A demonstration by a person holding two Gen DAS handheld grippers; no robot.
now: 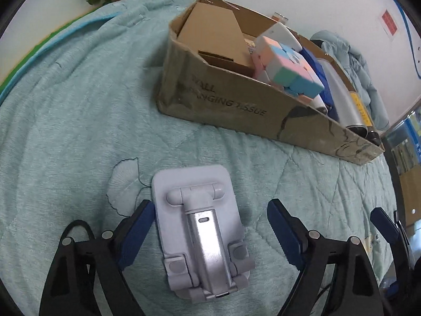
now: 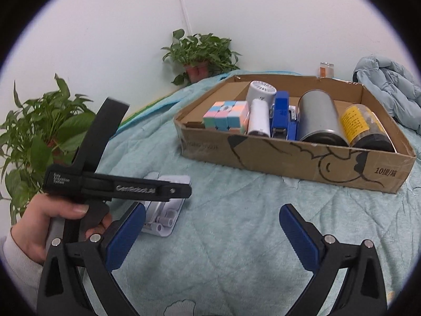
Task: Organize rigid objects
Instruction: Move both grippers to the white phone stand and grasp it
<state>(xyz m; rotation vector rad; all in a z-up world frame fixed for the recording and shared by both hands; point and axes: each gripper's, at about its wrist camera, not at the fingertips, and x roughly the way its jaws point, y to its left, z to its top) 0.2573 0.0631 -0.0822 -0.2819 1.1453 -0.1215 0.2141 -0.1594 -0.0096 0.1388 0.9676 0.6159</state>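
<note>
A pale grey folding phone stand [image 1: 200,231] lies flat on the teal quilt [image 1: 79,105]. My left gripper [image 1: 210,205] is open and straddles it; the left pad [image 1: 139,226] is at the stand's edge, while the right pad [image 1: 284,231] stands well clear. In the right wrist view the stand [image 2: 168,210] shows under the left gripper's black body [image 2: 118,187], held by a hand [image 2: 52,223]. My right gripper [image 2: 213,210] is open over bare quilt, with nothing between its fingers. Behind sits a cardboard box [image 2: 289,158] holding a pastel cube [image 2: 226,114], a blue stapler [image 2: 282,115] and a silver can [image 2: 321,115].
The box [image 1: 236,105] also holds a yellow-labelled jar [image 2: 365,123], a white cylinder [image 2: 259,118] and a folded cardboard piece [image 1: 210,31]. A pale blue jacket [image 2: 389,87] lies behind it. Potted plants [image 2: 202,52] [image 2: 44,131] stand by the wall.
</note>
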